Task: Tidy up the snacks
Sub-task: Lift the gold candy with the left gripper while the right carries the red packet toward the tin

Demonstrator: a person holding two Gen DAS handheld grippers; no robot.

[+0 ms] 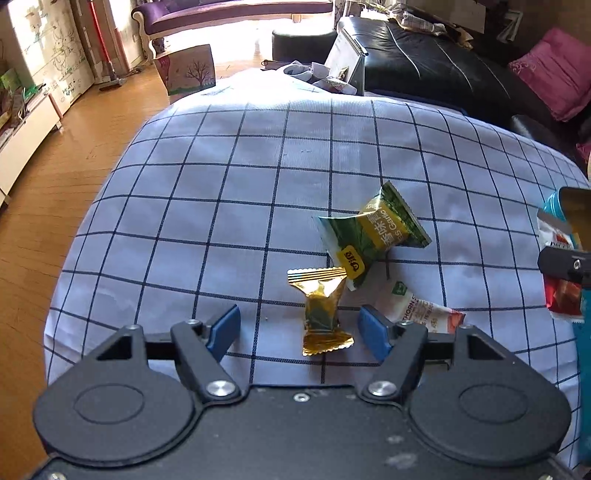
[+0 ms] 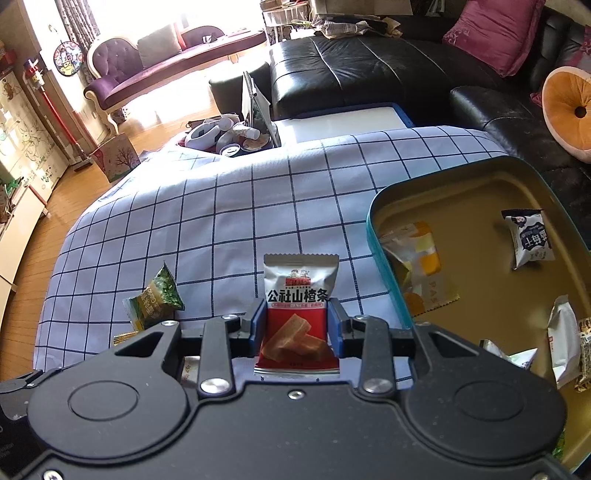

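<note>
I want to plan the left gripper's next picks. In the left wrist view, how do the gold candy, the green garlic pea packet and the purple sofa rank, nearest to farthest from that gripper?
1. Gold candy: lying between the open fingers of the left gripper, untouched by the pads.
2. Green garlic pea packet: just beyond the candy, slightly right, on the checked cloth.
3. Purple sofa: far across the room, by the bright window.

A worktop (image 1: 258, 177) under a pale cloth with dark blue lines is carrying the snacks. A gold candy (image 1: 322, 309) is lying flat on the cloth. Just past it, a green pack (image 1: 373, 236) is sitting puffed up, with one corner over a white and orange pack (image 1: 424, 310). A wide tin (image 2: 380, 254) with a blue rim and gold inside is resting on the right side of the cloth, holding a few small packs.
</note>
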